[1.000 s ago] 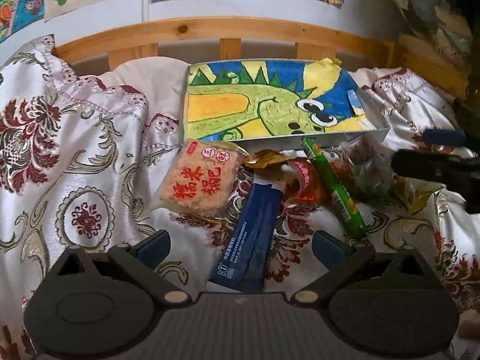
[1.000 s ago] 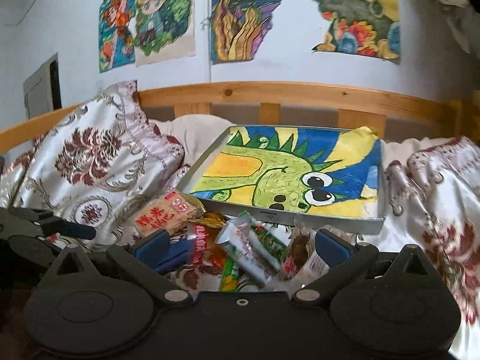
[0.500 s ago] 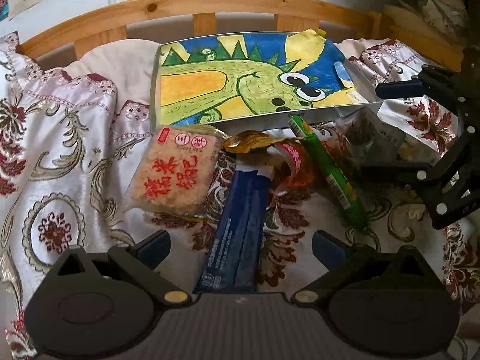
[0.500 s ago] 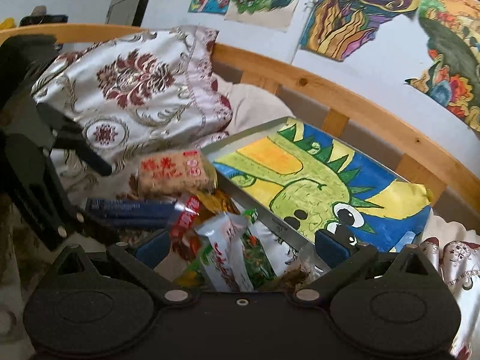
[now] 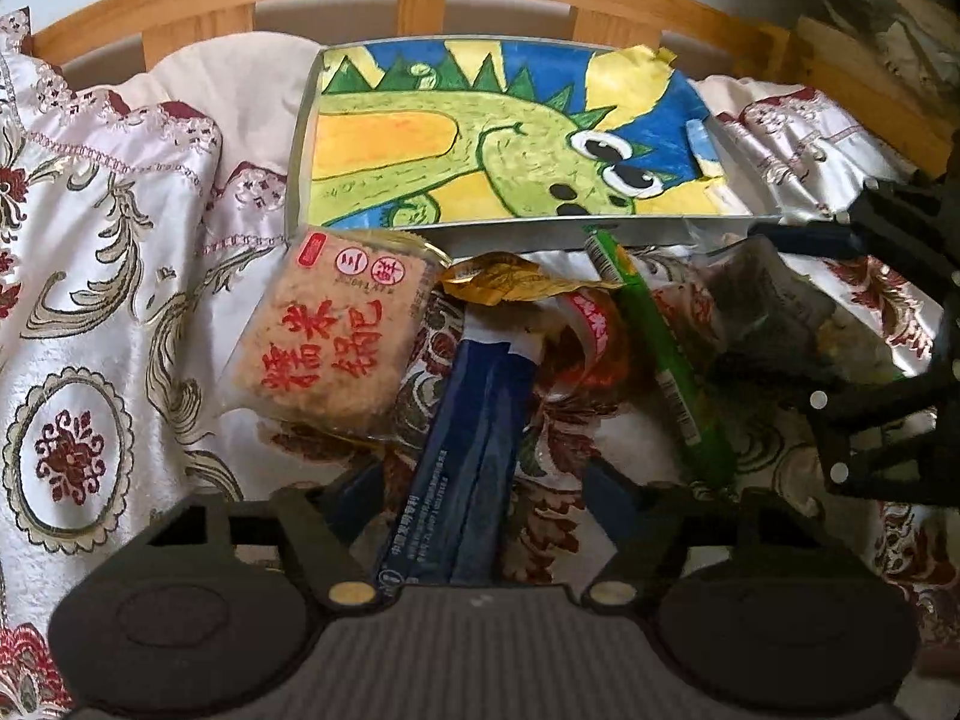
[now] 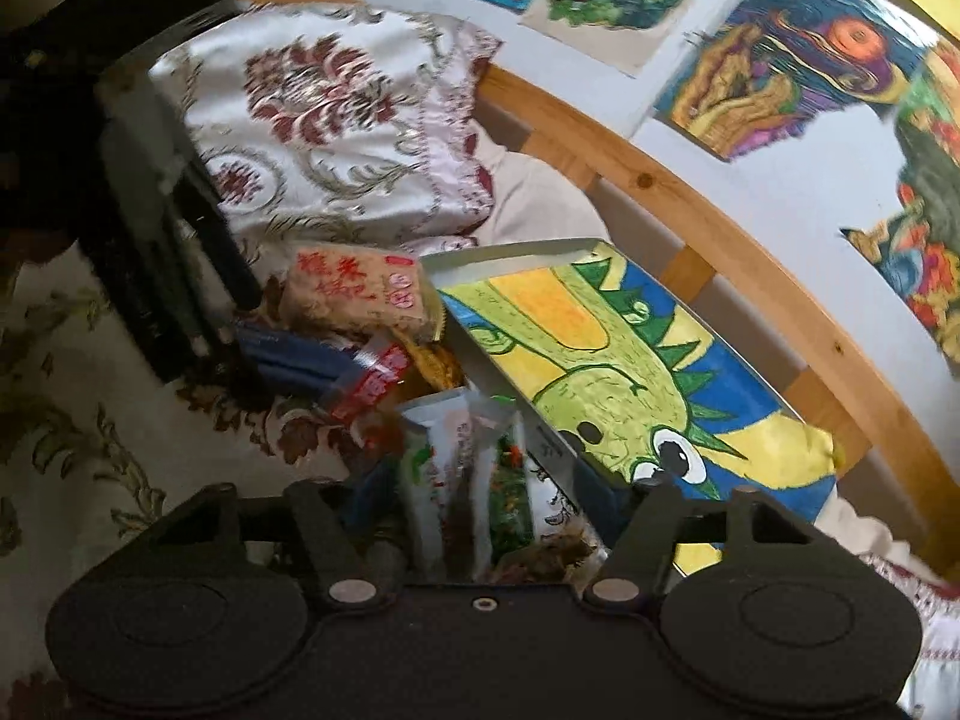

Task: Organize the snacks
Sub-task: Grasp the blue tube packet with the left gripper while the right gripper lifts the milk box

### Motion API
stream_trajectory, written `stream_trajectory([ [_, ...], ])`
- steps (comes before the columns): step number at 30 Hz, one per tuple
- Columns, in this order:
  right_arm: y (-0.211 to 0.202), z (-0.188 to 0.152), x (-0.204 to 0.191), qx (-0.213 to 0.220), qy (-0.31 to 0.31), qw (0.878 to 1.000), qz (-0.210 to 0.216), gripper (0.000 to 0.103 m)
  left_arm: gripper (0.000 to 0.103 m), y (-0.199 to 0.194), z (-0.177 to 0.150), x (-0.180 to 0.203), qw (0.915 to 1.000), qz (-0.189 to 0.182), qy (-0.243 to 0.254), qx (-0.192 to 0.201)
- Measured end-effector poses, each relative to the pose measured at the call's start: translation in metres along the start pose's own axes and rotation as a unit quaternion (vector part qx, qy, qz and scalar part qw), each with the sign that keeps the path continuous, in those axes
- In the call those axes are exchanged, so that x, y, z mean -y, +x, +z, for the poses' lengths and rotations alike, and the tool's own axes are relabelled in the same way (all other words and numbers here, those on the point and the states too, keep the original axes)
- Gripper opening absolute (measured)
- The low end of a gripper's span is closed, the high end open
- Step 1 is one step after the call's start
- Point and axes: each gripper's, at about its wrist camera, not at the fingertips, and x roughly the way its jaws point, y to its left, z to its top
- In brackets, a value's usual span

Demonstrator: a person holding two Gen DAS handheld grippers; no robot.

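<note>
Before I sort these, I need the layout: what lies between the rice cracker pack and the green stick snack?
In the left wrist view, a dark blue sachet, a crumpled gold wrapper and a red-labelled packet.

The left gripper (image 5: 486, 489) points downward, its jaws just closing and partly apart. The right gripper (image 6: 489, 495), rolled toward ten o'clock, narrows likewise.

Your left gripper (image 5: 480, 489) hides the blue packet's (image 5: 474, 420) near end; wall drawings (image 6: 798, 66) cut off top edge, blurred.
</note>
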Motion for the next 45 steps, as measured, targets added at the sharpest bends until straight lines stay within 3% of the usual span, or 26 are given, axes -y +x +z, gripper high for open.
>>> stream_trajectory([
  [1, 0.001, 0.0, -0.002, -0.004, -0.005, 1.0, 0.002, 0.052, 0.064, 0.001, 0.001, 0.0, 1.0, 0.0, -0.003, -0.003],
  [4, 0.004, 0.0, -0.007, -0.012, -0.019, 1.0, -0.003, 0.046, 0.056, 0.005, 0.002, -0.001, 0.9999, 0.005, -0.012, -0.011],
  [7, 0.004, 0.0, -0.009, -0.014, -0.022, 1.0, -0.009, 0.045, 0.046, 0.009, 0.002, -0.002, 0.9995, 0.016, -0.018, -0.021],
  [13, 0.001, 0.0, -0.015, -0.013, -0.026, 0.999, -0.024, 0.041, 0.041, 0.01, 0.002, 0.0, 0.9991, 0.016, -0.023, -0.031],
  [18, -0.007, 0.0, -0.026, 0.002, -0.045, 0.998, -0.041, 0.038, 0.038, 0.003, 0.003, -0.001, 0.9972, -0.001, -0.057, -0.049],
  [39, -0.044, 0.011, -0.047, 0.136, -0.087, 0.98, -0.114, 0.035, 0.035, -0.033, -0.031, -0.007, 0.9837, -0.031, -0.171, -0.048],
  [45, -0.048, 0.012, -0.043, 0.147, -0.077, 0.977, -0.136, 0.035, 0.034, -0.044, -0.035, -0.012, 0.9795, -0.05, -0.193, -0.032],
])
